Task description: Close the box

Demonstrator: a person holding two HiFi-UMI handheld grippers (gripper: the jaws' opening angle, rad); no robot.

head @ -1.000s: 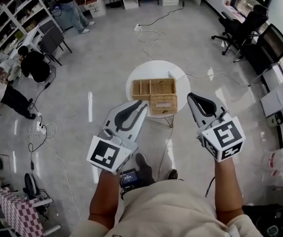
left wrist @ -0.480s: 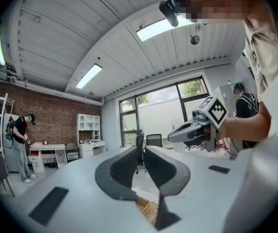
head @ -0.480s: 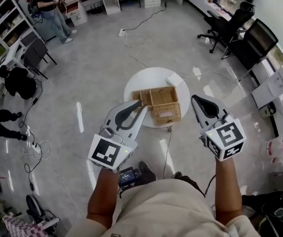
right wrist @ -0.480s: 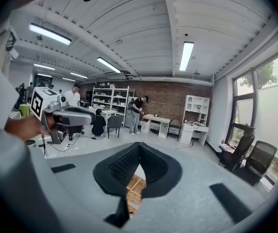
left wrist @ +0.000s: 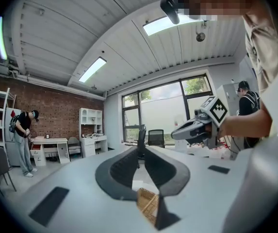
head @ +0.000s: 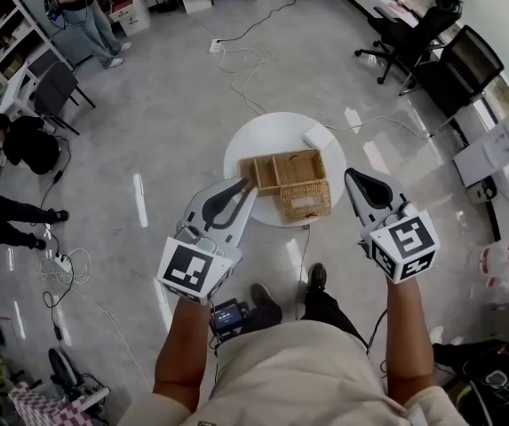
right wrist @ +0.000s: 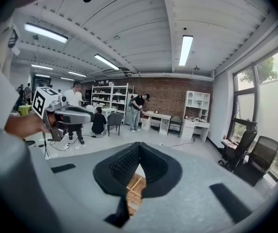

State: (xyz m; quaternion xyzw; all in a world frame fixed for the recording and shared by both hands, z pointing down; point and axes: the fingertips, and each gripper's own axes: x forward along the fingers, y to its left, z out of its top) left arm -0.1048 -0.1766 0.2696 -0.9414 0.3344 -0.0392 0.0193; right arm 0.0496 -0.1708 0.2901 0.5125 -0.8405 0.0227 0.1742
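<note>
An open wicker box (head: 282, 171) with inner compartments sits on a small round white table (head: 263, 140). Its woven lid (head: 305, 201) lies flipped out flat on the near side. My left gripper (head: 247, 185) hovers in the air just left of the box, jaws together and empty. My right gripper (head: 352, 176) hangs to the right of the lid, also shut on nothing. Both are held well above the table. In the left gripper view, a strip of wicker (left wrist: 147, 204) shows below the jaws; in the right gripper view, wicker (right wrist: 135, 191) shows likewise.
A white flat item (head: 318, 137) lies at the table's far right edge. Cables (head: 245, 69) trail over the floor beyond. Black office chairs (head: 432, 51) stand at the right, people and shelves (head: 23, 140) at the left. My own feet (head: 312, 278) are near the table.
The table and box have slid slightly in view as the head moved; both grippers keep nearly the same pose, still shut and flanking the box.
</note>
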